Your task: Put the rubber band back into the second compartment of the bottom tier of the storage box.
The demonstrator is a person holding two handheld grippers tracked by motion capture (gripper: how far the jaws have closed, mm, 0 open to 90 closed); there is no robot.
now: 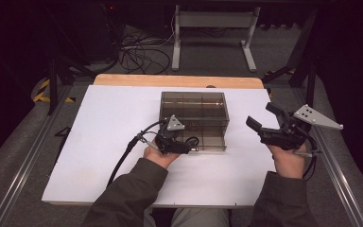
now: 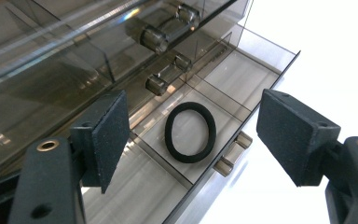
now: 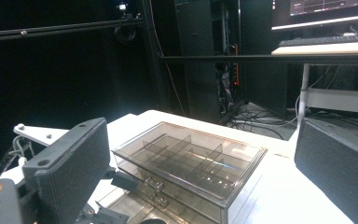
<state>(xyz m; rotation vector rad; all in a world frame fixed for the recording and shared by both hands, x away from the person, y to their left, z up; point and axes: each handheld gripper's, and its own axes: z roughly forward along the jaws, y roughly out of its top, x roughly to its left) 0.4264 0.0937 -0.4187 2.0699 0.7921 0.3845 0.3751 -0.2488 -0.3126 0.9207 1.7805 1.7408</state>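
A smoked clear drawer box (image 1: 194,109) stands mid-table, its bottom drawer (image 1: 210,140) pulled out toward me. A black elastic ring (image 2: 189,132) lies flat in the drawer's middle front compartment. My left gripper (image 2: 195,105) hovers just above that drawer with its jaws open on either side of the ring, touching nothing; the high view puts it (image 1: 185,144) at the drawer's left front. My right gripper (image 1: 261,114) is held in the air to the right of the box, open and empty. From the right gripper view, its wide-apart pads (image 3: 74,158) frame the box (image 3: 191,163).
The white board (image 1: 104,142) has bare room left, right and in front of the box. The drawer's small clear handle (image 2: 232,153) juts over its front edge. Past the table's far edge are cables (image 1: 142,54) and a stand's legs (image 1: 248,47).
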